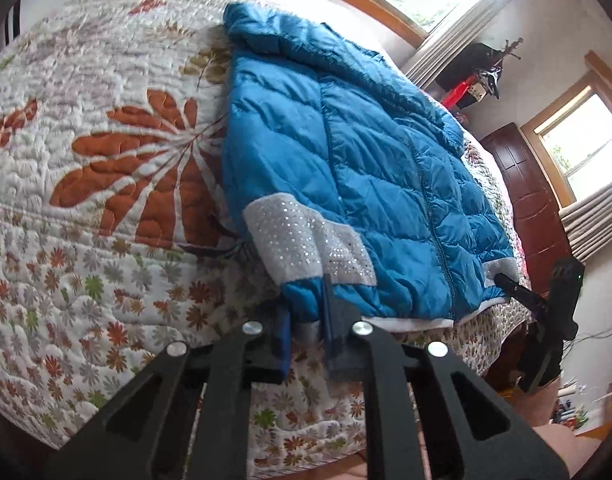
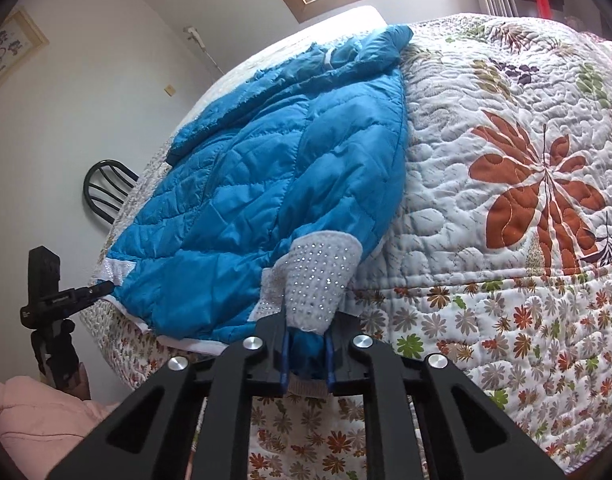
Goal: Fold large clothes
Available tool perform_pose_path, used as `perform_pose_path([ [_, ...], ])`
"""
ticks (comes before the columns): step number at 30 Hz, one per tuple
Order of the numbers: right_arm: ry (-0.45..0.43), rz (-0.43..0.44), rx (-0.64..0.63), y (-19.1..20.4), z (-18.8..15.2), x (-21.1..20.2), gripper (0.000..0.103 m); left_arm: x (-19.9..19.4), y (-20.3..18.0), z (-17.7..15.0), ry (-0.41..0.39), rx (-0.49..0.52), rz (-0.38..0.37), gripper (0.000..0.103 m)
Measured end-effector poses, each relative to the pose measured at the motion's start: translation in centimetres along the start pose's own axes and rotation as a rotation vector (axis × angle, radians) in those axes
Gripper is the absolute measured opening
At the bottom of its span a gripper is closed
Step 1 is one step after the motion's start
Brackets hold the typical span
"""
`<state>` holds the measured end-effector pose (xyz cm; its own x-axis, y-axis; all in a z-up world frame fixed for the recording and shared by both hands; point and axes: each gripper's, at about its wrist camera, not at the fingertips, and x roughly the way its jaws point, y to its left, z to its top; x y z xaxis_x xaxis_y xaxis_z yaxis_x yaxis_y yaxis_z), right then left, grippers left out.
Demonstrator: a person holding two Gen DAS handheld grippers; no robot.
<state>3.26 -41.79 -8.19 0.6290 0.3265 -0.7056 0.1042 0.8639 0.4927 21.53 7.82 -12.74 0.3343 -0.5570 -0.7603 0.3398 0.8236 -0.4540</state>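
A blue quilted puffer jacket [image 1: 369, 160] lies flat on the bed, hood at the far end, both sleeves folded along its sides. It also shows in the right wrist view [image 2: 266, 184]. Its cuffs and hem carry white sequinned bands [image 1: 302, 240]. My left gripper [image 1: 306, 332] is shut on the jacket's hem corner below the left sleeve cuff. My right gripper [image 2: 306, 356] is shut on the hem corner below the other sequinned cuff [image 2: 317, 280]. Each gripper shows in the other's view, at the opposite hem corner [image 1: 517, 290] [image 2: 86, 292].
The bed carries a white floral quilt [image 1: 106, 200] with big orange leaves. A dark chair [image 2: 106, 188] stands beyond the bed's far side. A brown door [image 1: 529, 200], windows and curtains line the wall. A pink cloth [image 2: 34, 420] lies low at the left.
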Motion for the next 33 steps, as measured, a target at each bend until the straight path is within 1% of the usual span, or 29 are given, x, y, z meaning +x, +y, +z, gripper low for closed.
perform_pose_path([
  [3, -0.066, 0.053, -0.021, 0.7, 0.6, -1.9, 0.010, -2.0, -1.5, 0.4, -0.099, 0.073, -0.005, 0.009],
  [6, -0.107, 0.058, -0.065, 2.1, 1.6, -3.4, 0.009, -3.7, -2.5, 0.7, -0.164, 0.126, -0.008, 0.009],
  [8, -0.118, 0.060, -0.078, 2.6, 2.3, -3.9, 0.009, -4.4, -2.5, 1.3, -0.177, 0.142, -0.010, 0.009],
  [11, -0.120, 0.091, -0.068, 2.6, 4.6, -4.4, 0.009, -4.4, -1.9, 3.3, -0.164, 0.130, -0.043, 0.009],
  [13, -0.133, 0.104, -0.076, 2.9, 6.5, -4.9, 0.009, -4.7, -1.4, 5.4, -0.161, 0.117, -0.075, 0.009],
  [17, -0.162, 0.115, -0.100, 4.2, 11.0, -5.8, 0.009, -5.5, -1.8, 10.1, -0.206, 0.134, -0.105, 0.009],
  [22, -0.143, 0.137, -0.067, 4.1, 16.9, -5.1, 0.009, -5.0, -2.0, 16.0, -0.225, 0.107, -0.145, 0.009],
  [26, -0.103, 0.152, 0.007, 3.0, 21.9, -2.7, 0.009, -3.0, -1.6, 20.8, -0.218, 0.063, -0.165, 0.010],
  [29, -0.062, 0.151, 0.063, 1.8, 25.6, 0.0, 0.010, -0.6, -1.0, 24.8, -0.195, 0.013, -0.178, 0.010],
  [31, -0.033, 0.136, 0.089, 1.1, 27.8, 1.9, 0.010, 1.3, -0.4, 27.3, -0.178, -0.025, -0.174, 0.010],
  [33, -0.006, 0.119, 0.112, 0.3, 29.7, 3.8, 0.010, 3.4, -0.1, 29.2, -0.162, -0.023, -0.154, 0.010],
])
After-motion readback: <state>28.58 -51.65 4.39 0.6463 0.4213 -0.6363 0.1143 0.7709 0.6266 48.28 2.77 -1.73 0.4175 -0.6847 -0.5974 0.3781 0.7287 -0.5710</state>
